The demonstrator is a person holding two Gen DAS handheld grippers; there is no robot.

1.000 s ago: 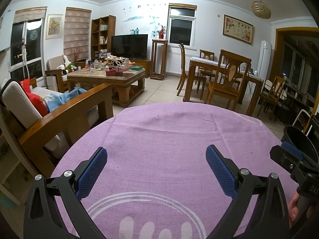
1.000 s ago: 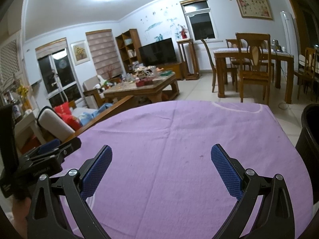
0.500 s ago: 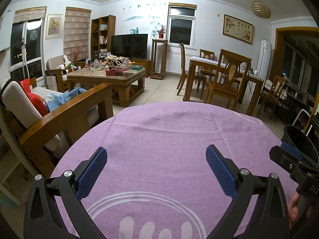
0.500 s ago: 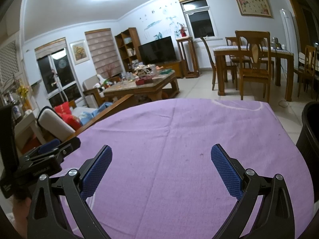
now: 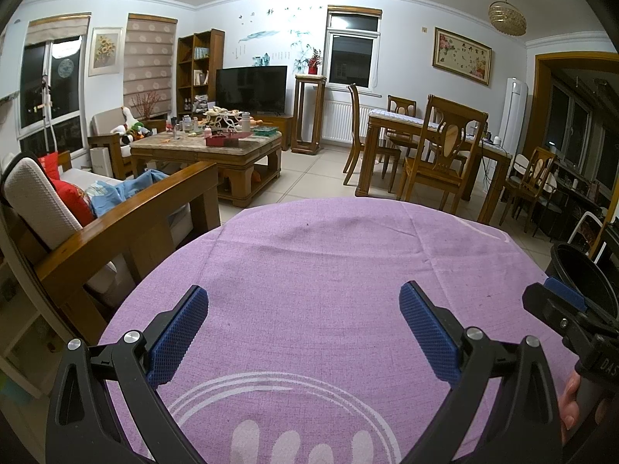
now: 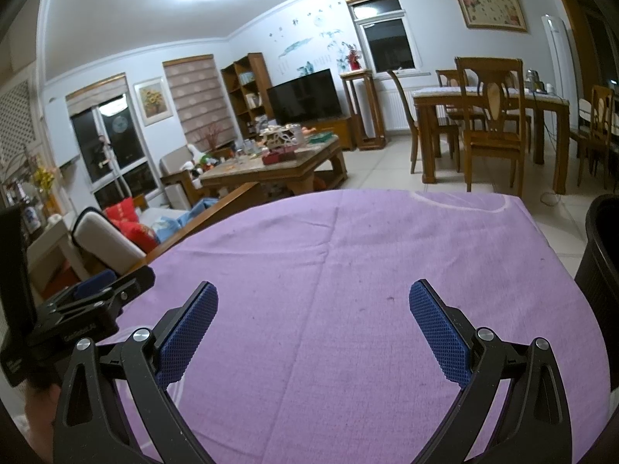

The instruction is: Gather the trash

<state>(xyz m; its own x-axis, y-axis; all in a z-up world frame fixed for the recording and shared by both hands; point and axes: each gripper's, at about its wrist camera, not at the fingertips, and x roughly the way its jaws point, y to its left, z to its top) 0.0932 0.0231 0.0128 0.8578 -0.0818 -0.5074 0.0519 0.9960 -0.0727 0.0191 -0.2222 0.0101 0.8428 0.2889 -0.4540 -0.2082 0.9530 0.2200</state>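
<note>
Both your grippers are hovering over the purple cloth (image 5: 329, 270), side by side. Your left gripper (image 5: 303, 326) has its jaws spread wide with nothing between the blue pads (image 5: 178, 336), and your right gripper (image 6: 313, 328) is the same: wide apart, nothing held. The black bin (image 6: 603, 270) sits just off the right edge of the table, dark rim showing past the cloth; in the left view it's tucked behind your right gripper's body. I can't spot any trash on the cloth in either view, just a few tiny dark specks and a white printed pattern (image 5: 278, 417) near you. Sofa (image 5: 96, 232) sits off to the left.
</note>
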